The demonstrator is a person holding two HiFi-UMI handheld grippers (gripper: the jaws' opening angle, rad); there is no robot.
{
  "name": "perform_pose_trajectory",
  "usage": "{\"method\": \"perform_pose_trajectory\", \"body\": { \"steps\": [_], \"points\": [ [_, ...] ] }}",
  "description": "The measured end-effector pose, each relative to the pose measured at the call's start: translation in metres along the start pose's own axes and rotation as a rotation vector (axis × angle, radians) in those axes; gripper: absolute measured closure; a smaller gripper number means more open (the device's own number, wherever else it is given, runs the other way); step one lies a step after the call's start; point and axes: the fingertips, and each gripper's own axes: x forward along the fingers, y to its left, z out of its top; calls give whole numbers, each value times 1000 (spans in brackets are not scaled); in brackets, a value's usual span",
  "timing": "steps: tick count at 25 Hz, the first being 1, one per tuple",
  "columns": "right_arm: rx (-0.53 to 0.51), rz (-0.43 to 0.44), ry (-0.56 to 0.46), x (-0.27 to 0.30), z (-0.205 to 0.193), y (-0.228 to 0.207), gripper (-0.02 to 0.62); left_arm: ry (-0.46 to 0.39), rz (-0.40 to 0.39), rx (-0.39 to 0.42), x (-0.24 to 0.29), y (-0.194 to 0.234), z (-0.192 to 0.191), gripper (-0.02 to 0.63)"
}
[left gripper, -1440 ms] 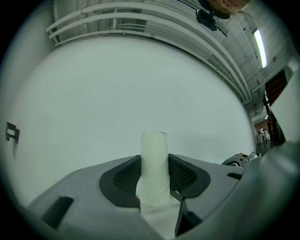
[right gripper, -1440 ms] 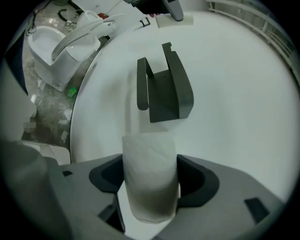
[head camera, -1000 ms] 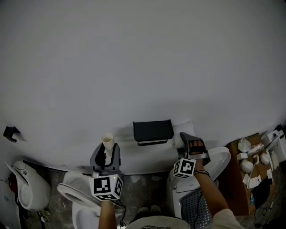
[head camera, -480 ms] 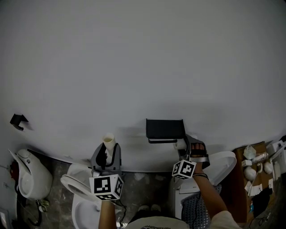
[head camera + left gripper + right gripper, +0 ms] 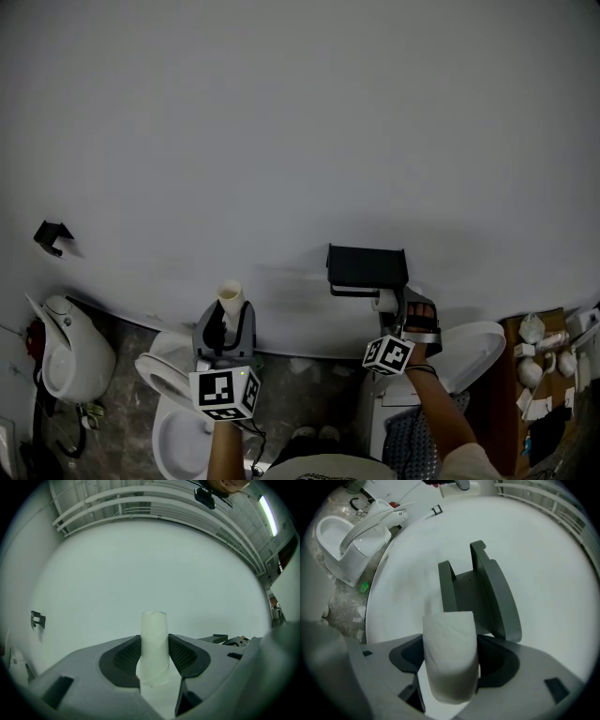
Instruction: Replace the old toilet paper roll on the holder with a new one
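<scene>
The black wall holder (image 5: 367,267) hangs with no roll on it; in the right gripper view the holder (image 5: 480,592) rises just behind the jaws. My right gripper (image 5: 410,314) is shut on a new white toilet paper roll (image 5: 385,301), just below the holder's right end. That roll (image 5: 451,660) fills the gap between the right gripper's (image 5: 451,670) jaws. Well to the left of the holder, my left gripper (image 5: 225,323) is shut on the bare cardboard tube (image 5: 228,296). The tube (image 5: 153,644) stands upright between the left gripper's (image 5: 153,657) pads.
A plain white wall fills most of the head view. A toilet (image 5: 178,412) sits under the left gripper, another toilet (image 5: 67,361) at far left, a third (image 5: 473,349) under the right arm. A black hook (image 5: 52,236) is on the wall. Small items clutter a wooden board (image 5: 548,366).
The right gripper's roll went from beside the holder's right end to just under it. The left gripper with the tube has drawn further left of the holder. The head view has swung left.
</scene>
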Motion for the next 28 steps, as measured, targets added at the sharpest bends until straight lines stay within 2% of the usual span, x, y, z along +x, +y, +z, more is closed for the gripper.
{"method": "perform_pose_trajectory", "body": {
  "steps": [7,13,19,24,28],
  "points": [
    [-52,-23,-25,2,18,7,284,3,18,2,-9,10,-1,421],
    [-78,-24,-95,1,54,14,284,7,40,11,-17,22,0,420],
    [-71,-33,-127,0,86,15,284,8,73,27,-29,41,2,420],
    [-70,-30,-146,-4,94,17,281,6,84,27,-37,47,4,420],
    [-27,-29,-210,-19,100,16,241,8,73,14,-34,42,3,420]
  ]
}}
